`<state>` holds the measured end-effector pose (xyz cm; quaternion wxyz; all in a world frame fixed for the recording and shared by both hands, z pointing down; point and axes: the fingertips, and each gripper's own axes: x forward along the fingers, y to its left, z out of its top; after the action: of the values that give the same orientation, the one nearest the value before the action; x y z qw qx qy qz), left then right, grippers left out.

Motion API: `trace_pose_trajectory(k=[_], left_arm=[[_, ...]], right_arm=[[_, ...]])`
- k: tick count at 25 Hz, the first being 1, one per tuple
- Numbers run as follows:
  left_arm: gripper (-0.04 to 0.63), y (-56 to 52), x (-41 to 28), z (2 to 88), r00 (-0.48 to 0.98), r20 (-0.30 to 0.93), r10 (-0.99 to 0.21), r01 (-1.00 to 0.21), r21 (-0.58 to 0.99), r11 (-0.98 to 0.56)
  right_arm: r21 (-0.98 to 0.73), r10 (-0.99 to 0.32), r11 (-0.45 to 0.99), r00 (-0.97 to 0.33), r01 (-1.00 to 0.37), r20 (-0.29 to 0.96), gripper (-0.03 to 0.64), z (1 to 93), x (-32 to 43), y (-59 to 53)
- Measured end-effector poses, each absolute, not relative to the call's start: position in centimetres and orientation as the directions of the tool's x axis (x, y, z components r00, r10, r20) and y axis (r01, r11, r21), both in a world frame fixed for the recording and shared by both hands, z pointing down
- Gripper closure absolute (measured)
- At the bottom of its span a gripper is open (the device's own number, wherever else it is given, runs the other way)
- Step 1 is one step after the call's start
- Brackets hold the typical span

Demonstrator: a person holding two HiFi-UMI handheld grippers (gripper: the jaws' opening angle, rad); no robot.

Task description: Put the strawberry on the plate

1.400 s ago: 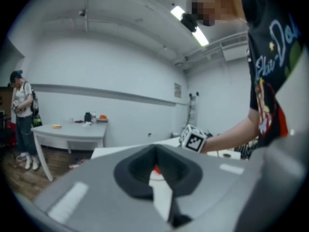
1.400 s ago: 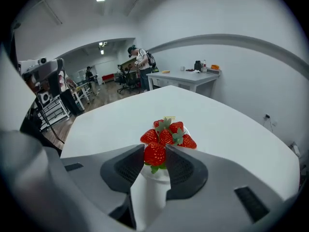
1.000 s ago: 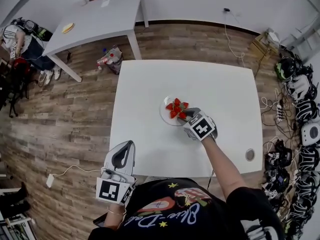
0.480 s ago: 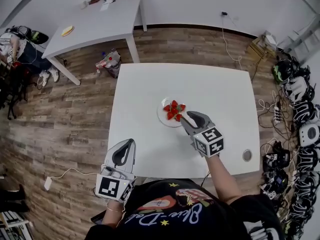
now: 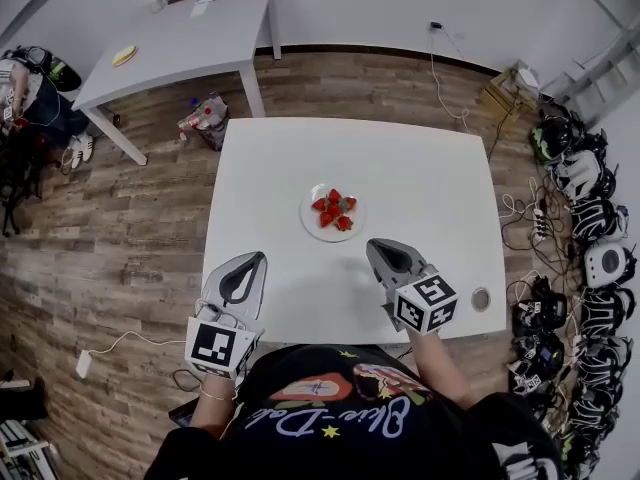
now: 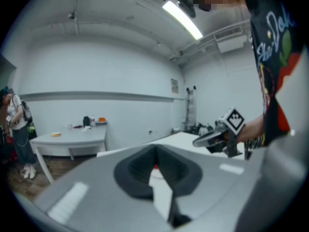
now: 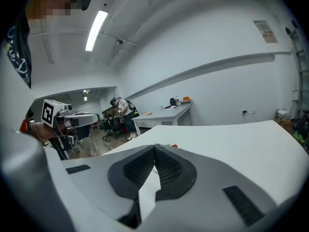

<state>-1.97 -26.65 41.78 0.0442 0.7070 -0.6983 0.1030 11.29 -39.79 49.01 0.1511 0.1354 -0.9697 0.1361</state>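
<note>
Several red strawberries (image 5: 334, 208) lie on a small white plate (image 5: 313, 223) in the middle of the white table (image 5: 420, 178). My right gripper (image 5: 382, 253) is shut and empty, hovering over the table's near edge, to the right of and below the plate. My left gripper (image 5: 248, 269) is shut and empty too, at the table's near left edge. In the left gripper view a bit of red strawberry (image 6: 155, 167) peeks past the closed jaws, and the right gripper (image 6: 208, 139) shows at the right. A sliver of strawberry (image 7: 173, 146) shows above the jaws in the right gripper view.
A small round disc (image 5: 481, 299) is set in the table's near right corner. A second white table (image 5: 170, 43) stands at the back left with small items on it. Helmets and cables (image 5: 580, 228) line the floor at the right. A person (image 5: 25, 78) sits at far left.
My right gripper has drawn back from the plate toward the near edge and its jaws have shut with nothing in them. The strawberries stay on the plate. The left gripper has hardly moved.
</note>
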Motion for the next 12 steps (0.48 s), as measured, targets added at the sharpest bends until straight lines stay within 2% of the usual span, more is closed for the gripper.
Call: trace_pose_trajectory(k=[5,12], left_arm=[[0.598,-27.0,-1.1,41.9,0.036,0.214,-0.976,-0.997,-0.055,-0.049],[0.598,-26.0,-1.7,42.3,0.005,0.219,-0.976,-0.999,-0.04,-0.014]], right_arm=[[-0.188,-0.248,0.928,-0.909,-0.322,0.335,0.6,48.6,11.5,-40.3],[-0.205,-0.258,0.919,-0.907,-0.337,0.334,0.6,49.1,11.6,-40.3]])
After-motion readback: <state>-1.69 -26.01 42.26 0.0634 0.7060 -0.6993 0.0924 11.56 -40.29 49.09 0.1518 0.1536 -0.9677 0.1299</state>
